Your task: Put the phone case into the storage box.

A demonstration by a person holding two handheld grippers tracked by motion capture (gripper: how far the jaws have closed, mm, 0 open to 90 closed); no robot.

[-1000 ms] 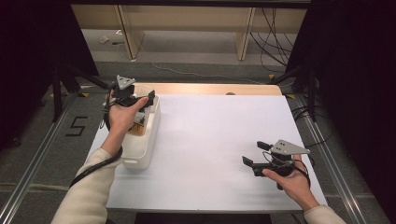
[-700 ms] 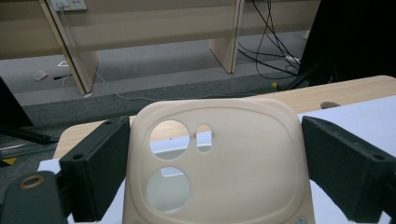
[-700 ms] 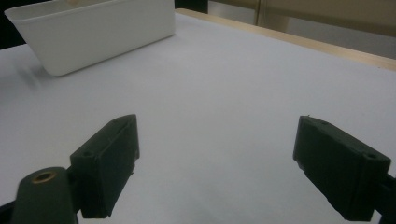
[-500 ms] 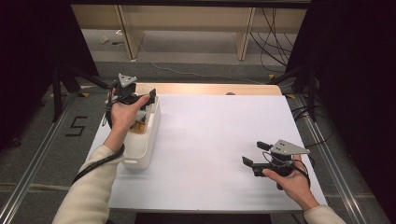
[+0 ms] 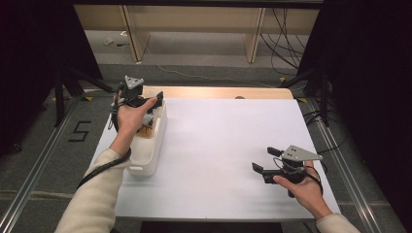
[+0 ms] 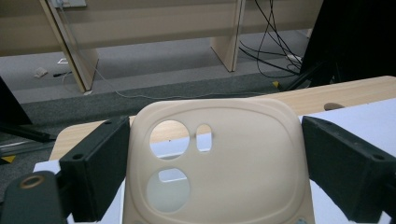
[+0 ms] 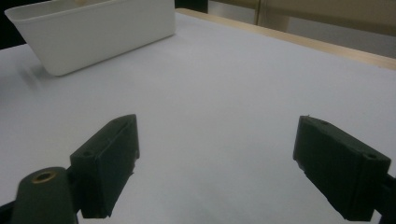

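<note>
Table (image 5: pixel 223 145) first: its white top spreads wide under both my hands, with a strip of bare wood along the far edge. At its left side sits the white bin (image 5: pixel 151 145), long and narrow, and over its far end I hold my left gripper (image 5: pixel 145 104). Between its jaws stands a cream phone case (image 6: pixel 217 163), upright with its camera cut-outs toward the lens; the jaws stand either side of it, the left one against its edge, the right one seemingly just off it, so I judge it pinched but the grip may be light. To lift it well I should squeeze evenly on the two long edges, keep the soft shell from bowing, and raise it straight up so it clears the bin's rim and whatever else lies inside, which I cannot make out from above. My right gripper (image 5: pixel 266 160) waits near the table's right front corner, jaws spread wide over bare white surface. The only writing I can read is a "5" marked on the floor (image 5: pixel 77 131) to the left; the case bears no brand that I can see.
</note>
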